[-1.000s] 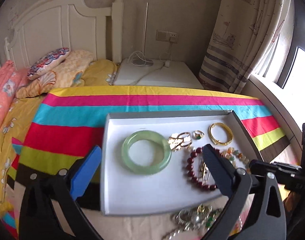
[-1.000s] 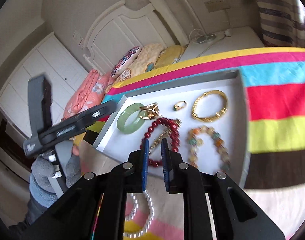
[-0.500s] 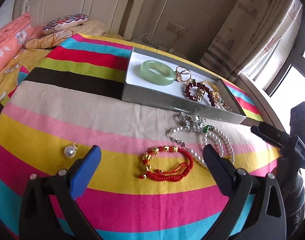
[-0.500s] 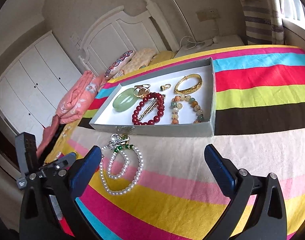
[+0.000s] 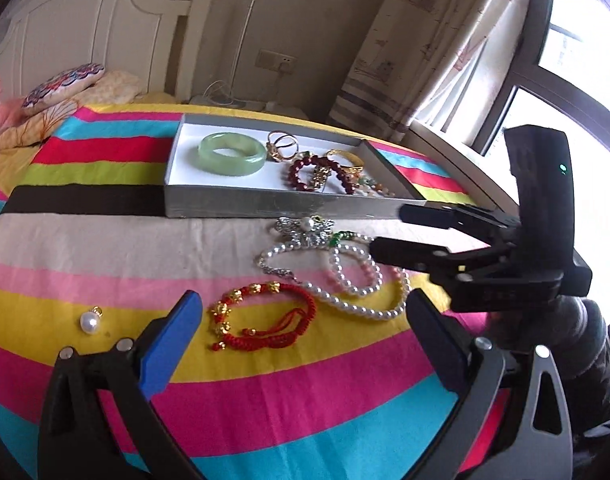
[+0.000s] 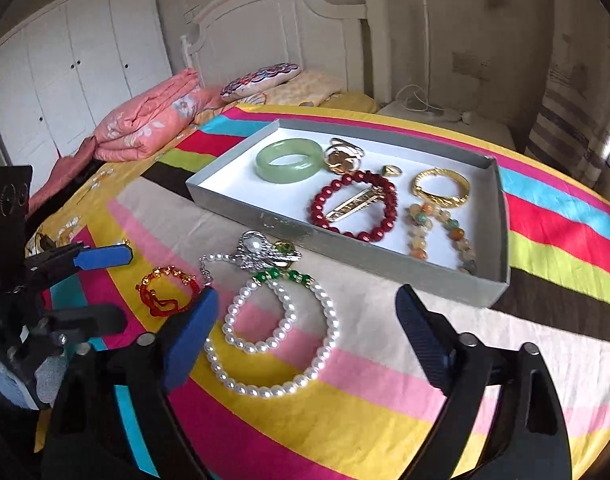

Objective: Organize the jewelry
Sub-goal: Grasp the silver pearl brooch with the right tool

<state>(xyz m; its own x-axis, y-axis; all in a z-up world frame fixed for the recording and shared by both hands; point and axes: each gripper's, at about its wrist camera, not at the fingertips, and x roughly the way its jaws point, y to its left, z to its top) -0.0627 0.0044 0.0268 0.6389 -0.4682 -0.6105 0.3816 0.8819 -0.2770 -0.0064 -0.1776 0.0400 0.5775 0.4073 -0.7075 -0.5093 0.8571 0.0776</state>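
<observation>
Both tools have pulled back from above the tray (image 6: 385, 268); the right tool (image 6: 305, 328), clenched a second ago, is now spread wide and empty, as is the left tool (image 5: 305, 344). Pearl necklace (image 6: 273, 344), red bracelet (image 5: 261, 316) and pearl pendant (image 5: 90, 322) lie on the bed outside the tray, awaiting pickup.
</observation>
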